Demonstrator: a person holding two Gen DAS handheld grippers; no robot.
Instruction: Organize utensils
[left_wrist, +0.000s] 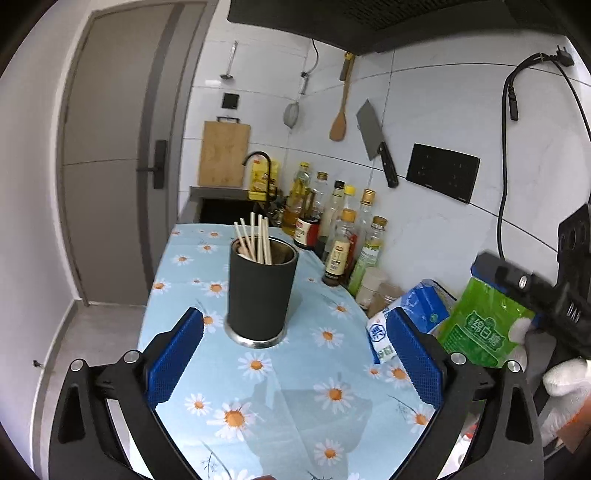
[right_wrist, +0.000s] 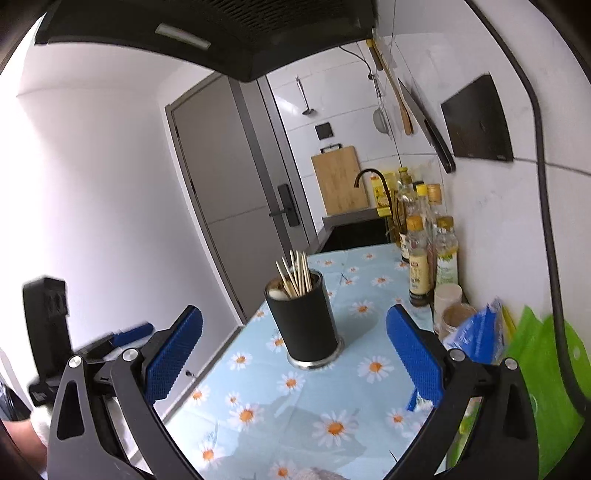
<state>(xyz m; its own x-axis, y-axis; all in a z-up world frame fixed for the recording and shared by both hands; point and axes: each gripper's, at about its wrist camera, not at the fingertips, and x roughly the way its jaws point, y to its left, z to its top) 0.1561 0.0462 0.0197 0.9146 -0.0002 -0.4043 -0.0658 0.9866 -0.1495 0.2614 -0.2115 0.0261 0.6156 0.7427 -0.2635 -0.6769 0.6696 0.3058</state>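
A black cylindrical utensil holder (left_wrist: 260, 295) stands upright on the daisy-print tablecloth (left_wrist: 295, 406) and holds several wooden chopsticks (left_wrist: 255, 240). My left gripper (left_wrist: 295, 354) is open and empty, just short of the holder. In the right wrist view the same holder (right_wrist: 304, 323) with its chopsticks (right_wrist: 295, 273) stands ahead of my right gripper (right_wrist: 295, 354), which is open and empty. The right gripper also shows in the left wrist view (left_wrist: 517, 280) at the right, and the left gripper shows in the right wrist view (right_wrist: 125, 336) at the left.
Several oil and sauce bottles (left_wrist: 340, 236) line the tiled wall. A blue packet (left_wrist: 406, 317) and a green sugar bag (left_wrist: 484, 325) lie at the right. A sink with a black tap (left_wrist: 258, 162) and a cutting board (left_wrist: 223, 153) sit beyond. A cleaver (left_wrist: 375, 140) and wooden spatula (left_wrist: 340, 122) hang on the wall.
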